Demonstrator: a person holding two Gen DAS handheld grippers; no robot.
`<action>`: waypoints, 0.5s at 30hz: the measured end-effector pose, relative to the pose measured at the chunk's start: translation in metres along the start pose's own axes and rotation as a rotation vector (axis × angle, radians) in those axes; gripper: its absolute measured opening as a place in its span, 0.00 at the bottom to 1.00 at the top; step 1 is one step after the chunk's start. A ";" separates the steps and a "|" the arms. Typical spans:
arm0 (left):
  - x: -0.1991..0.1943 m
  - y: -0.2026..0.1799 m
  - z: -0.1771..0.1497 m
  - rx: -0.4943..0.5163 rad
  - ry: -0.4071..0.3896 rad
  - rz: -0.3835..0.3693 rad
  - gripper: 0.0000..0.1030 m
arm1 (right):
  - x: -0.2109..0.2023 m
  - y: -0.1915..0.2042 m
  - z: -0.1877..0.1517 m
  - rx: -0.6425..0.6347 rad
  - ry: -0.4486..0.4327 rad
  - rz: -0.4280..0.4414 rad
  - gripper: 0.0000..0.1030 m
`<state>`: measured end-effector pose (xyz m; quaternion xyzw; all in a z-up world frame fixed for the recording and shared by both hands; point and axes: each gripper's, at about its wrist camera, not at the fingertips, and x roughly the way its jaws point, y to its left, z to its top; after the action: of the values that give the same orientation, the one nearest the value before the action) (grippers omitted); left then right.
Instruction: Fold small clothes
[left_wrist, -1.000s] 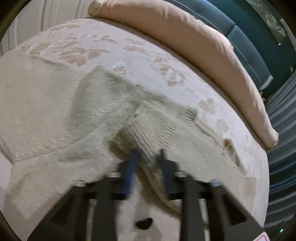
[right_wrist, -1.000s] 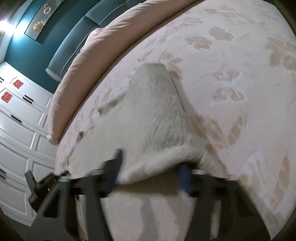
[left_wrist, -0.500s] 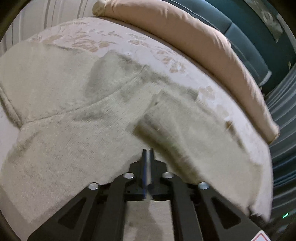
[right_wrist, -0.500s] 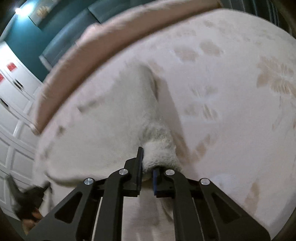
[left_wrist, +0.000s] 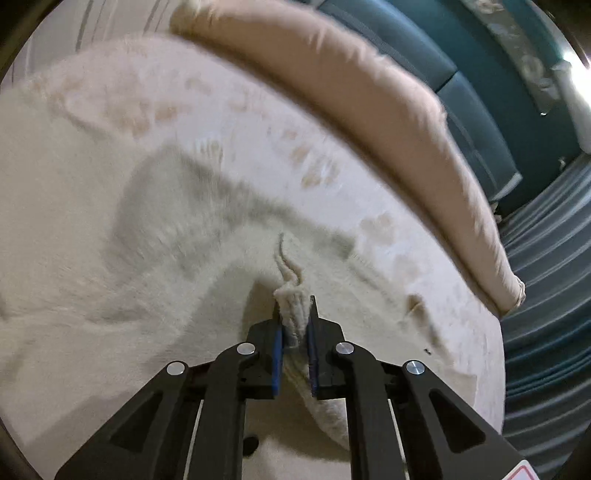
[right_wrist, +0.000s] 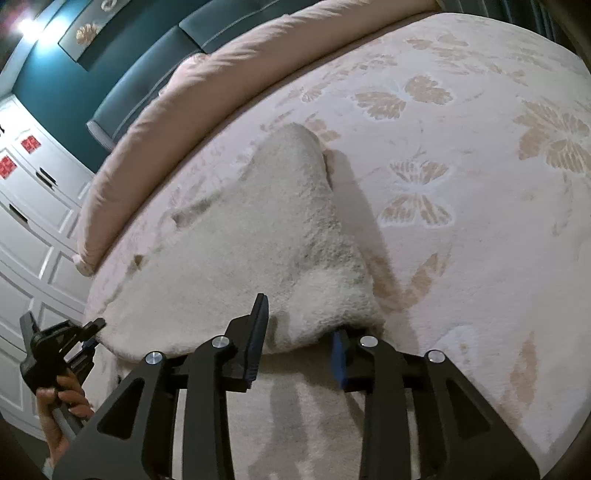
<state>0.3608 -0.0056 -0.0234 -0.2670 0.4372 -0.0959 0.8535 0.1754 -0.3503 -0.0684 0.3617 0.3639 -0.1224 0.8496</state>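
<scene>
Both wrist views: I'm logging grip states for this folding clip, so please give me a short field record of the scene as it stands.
surface: bed cover with a pale butterfly print
garment: fuzzy cream knit, lying on the cover
left gripper: closed on a bunched ribbed edge of the garment, its jaws having just been closing
right gripper: jaws apart after just opening; garment edge lies between them, pads not pressing
behind: long pink bolster along the bed's far edge
also seen: person's hand holding the left gripper
</scene>
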 end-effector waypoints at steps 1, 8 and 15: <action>-0.011 -0.001 -0.003 0.010 -0.029 0.000 0.08 | -0.004 0.001 0.001 -0.005 -0.013 0.017 0.22; 0.002 0.035 -0.042 0.025 0.045 0.135 0.08 | 0.009 -0.001 -0.005 -0.116 0.026 -0.097 0.07; 0.007 0.033 -0.048 0.094 0.034 0.167 0.14 | -0.030 0.030 -0.023 -0.204 -0.042 -0.170 0.16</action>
<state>0.3244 0.0012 -0.0693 -0.1875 0.4672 -0.0495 0.8626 0.1561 -0.3150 -0.0425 0.2383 0.3859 -0.1639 0.8760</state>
